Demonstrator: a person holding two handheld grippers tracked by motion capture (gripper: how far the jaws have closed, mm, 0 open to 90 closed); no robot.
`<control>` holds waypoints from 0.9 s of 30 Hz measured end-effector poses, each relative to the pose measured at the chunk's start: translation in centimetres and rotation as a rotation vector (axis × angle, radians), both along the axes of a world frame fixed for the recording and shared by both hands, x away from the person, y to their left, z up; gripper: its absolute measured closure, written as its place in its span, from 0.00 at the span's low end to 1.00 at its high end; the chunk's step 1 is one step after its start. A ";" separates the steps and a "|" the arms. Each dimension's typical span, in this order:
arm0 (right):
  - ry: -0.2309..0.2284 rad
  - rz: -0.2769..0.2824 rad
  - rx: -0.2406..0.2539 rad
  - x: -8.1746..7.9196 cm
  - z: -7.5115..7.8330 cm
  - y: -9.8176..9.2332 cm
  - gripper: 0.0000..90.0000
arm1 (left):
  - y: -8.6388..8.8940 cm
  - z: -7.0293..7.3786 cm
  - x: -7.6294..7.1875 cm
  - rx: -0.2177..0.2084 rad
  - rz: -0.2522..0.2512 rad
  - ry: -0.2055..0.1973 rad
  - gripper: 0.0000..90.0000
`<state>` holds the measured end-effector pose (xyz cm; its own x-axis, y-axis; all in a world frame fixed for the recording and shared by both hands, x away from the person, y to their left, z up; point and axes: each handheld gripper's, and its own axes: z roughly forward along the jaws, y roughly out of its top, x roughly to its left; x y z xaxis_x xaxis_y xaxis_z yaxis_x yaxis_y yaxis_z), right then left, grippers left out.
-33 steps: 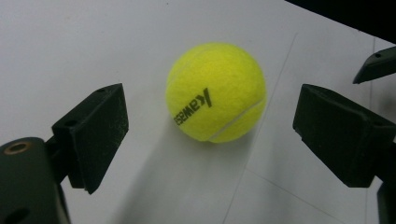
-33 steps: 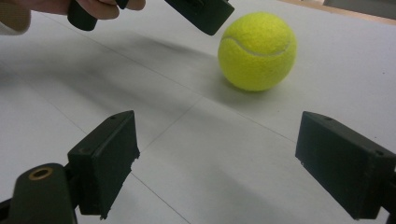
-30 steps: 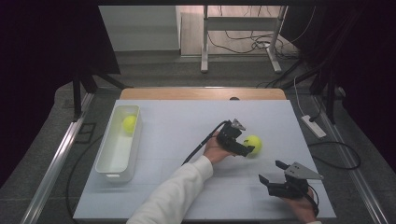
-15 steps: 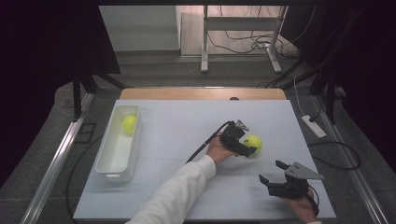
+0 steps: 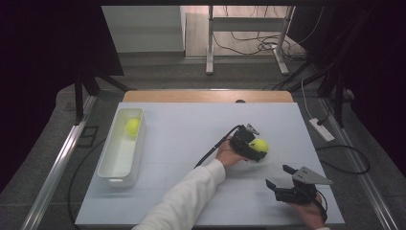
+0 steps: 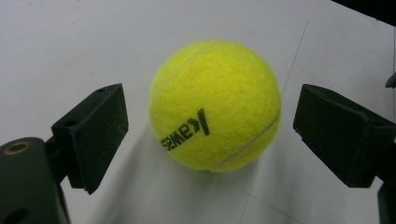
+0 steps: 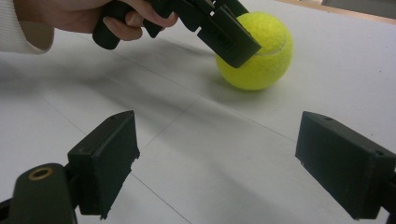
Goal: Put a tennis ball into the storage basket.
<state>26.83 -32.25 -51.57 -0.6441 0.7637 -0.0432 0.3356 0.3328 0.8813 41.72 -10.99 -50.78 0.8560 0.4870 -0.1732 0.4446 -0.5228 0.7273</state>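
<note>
A yellow tennis ball [image 5: 261,144] rests on the white table right of centre. My left gripper [image 5: 255,150] reaches it from the left, and its jaws straddle it. In the left gripper view the ball [image 6: 215,105] sits between the two black pads, with a gap on each side, so my left gripper [image 6: 217,116] is open. My right gripper [image 5: 278,176] stands open near the front right corner with nothing in it. The right gripper view looks past my right gripper [image 7: 224,154] at the ball [image 7: 259,51] and the left gripper [image 7: 233,32].
A white tray [image 5: 111,143] stands along the left side of the table, with a second yellow ball [image 5: 132,127] at its far end. A cable trails from the left gripper across the table. A power strip [image 5: 321,129] lies on the floor at the right.
My left gripper has edged a little to the right, so its jaws now stand around the ball. The right gripper and the ball have not moved.
</note>
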 end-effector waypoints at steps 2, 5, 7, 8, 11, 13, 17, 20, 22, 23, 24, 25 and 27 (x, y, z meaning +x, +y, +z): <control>0.000 -0.001 -0.003 0.0 0.0 0.0 0.14 | 0.0 -0.1 0.1 0.001 0.005 0.006 0.12; 0.001 -0.003 -0.002 0.0 0.0 0.0 0.14 | 0.0 -0.3 0.3 0.005 0.005 0.007 0.13; 0.002 -0.004 -0.001 -0.1 0.0 -0.1 0.14 | -0.1 -0.4 0.3 0.008 0.004 0.010 0.13; 0.001 -0.004 -0.001 -0.1 0.0 -0.1 0.14 | -0.1 -0.4 0.3 0.010 0.002 0.009 0.13; 0.001 -0.004 0.003 0.0 0.0 -0.1 0.14 | -0.2 -0.5 0.4 0.015 -0.002 0.013 0.13; 0.000 -0.003 0.002 0.0 0.0 -0.1 0.14 | -0.4 -0.6 0.4 0.014 -0.003 0.014 0.14; 0.000 -0.002 0.002 0.0 0.0 -0.1 0.14 | -0.5 -0.7 0.5 0.029 -0.015 0.008 0.17; 0.001 -0.003 0.002 -0.1 0.0 -0.1 0.14 | -0.7 -0.8 0.4 0.026 -0.030 0.016 0.23; 0.001 -0.003 0.003 -0.1 0.0 -0.1 0.14 | -0.7 -0.8 0.4 0.023 -0.037 0.021 0.28; 0.001 -0.003 0.003 -0.1 0.0 -0.1 0.14 | -0.6 -0.8 0.4 0.023 -0.036 0.023 0.28; 0.001 -0.003 0.002 -0.1 0.0 -0.1 0.14 | -0.6 -0.8 0.4 0.021 -0.035 0.026 0.29; 0.001 -0.004 0.002 -0.1 0.0 -0.1 0.14 | -0.6 -0.8 0.4 0.023 -0.038 0.026 0.29; 0.001 -0.004 0.002 -0.1 0.0 -0.1 0.14 | -0.5 -0.7 0.4 0.038 -0.048 0.020 0.29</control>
<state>26.74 -32.37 -51.56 -0.6412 0.7663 -0.0412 0.3375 0.3298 0.8817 42.16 -11.48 -51.47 0.8753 0.4517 -0.1729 0.4325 -0.5710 0.6978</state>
